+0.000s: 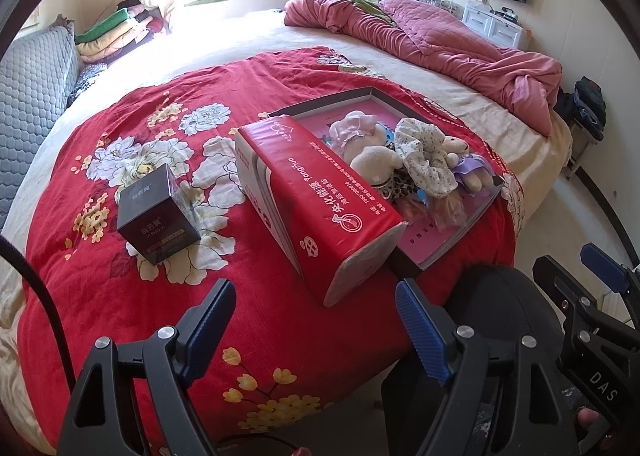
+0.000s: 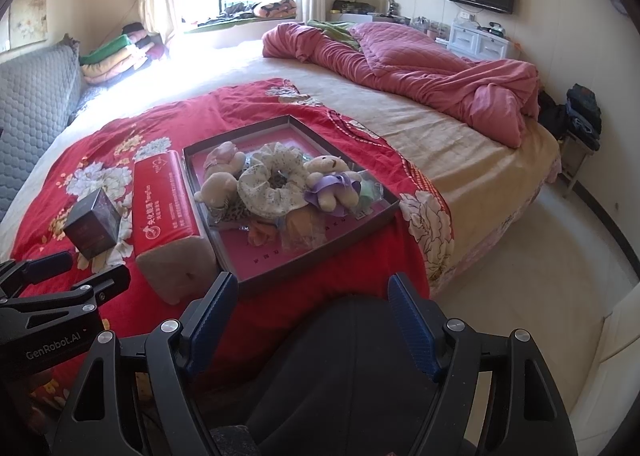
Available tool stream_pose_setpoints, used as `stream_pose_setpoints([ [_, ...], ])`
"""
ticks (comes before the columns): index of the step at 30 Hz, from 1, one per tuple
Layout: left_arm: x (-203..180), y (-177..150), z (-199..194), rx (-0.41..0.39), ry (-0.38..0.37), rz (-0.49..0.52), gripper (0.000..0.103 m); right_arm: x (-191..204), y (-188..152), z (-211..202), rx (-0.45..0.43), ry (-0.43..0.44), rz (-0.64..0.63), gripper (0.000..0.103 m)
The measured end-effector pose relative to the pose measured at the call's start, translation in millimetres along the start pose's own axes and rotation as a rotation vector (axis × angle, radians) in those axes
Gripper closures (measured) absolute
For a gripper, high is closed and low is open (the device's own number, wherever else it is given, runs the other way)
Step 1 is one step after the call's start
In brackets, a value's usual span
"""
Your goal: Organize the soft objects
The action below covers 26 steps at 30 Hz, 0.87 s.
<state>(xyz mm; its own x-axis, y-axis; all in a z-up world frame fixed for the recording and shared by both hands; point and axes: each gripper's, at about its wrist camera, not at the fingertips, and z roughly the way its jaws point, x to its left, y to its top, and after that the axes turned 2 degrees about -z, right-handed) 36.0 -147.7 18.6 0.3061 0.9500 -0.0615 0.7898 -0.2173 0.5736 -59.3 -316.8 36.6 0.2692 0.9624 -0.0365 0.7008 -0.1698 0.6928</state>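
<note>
A flat grey box tray (image 2: pixel 256 280) with a pink floor lies on the red floral blanket (image 2: pixel 360 256). In it lie a floral scrunchie (image 2: pixel 272 184), a cream teddy (image 2: pixel 218 184), a teddy in a purple dress (image 2: pixel 332 184) and several smaller soft pieces. The tray (image 1: pixel 448 248) and its toys also show in the left wrist view. A red tissue pack (image 1: pixel 320 212) lies to the tray's left, also seen in the right wrist view (image 2: pixel 168 212). My left gripper (image 1: pixel 316 320) is open and empty, short of the pack. My right gripper (image 2: pixel 312 312) is open and empty, short of the tray.
A small dark box (image 1: pixel 156 212) sits on the blanket left of the tissue pack. A pink quilt (image 2: pixel 420 68) is bunched at the far side of the bed. A grey padded headboard (image 1: pixel 28 104) stands at left. The floor (image 2: pixel 540 256) lies to the right.
</note>
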Motion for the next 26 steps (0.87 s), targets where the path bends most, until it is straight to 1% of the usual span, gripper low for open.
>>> stream_pose_setpoints([
  [20,0.0,-1.1,0.4,0.005,0.0,0.002,0.022,-3.0,0.6,4.7,0.015,-0.004,0.012,0.024],
  [24,4.7,-3.4,2.8,0.007,-0.011,-0.011,0.022,3.0,4.7,1.9,-0.007,-0.006,-0.012,0.024],
  [26,18.7,-4.9,0.1,-0.003,-0.022,-0.042,0.022,15.3,14.8,-5.4,-0.067,-0.007,-0.062,0.024],
])
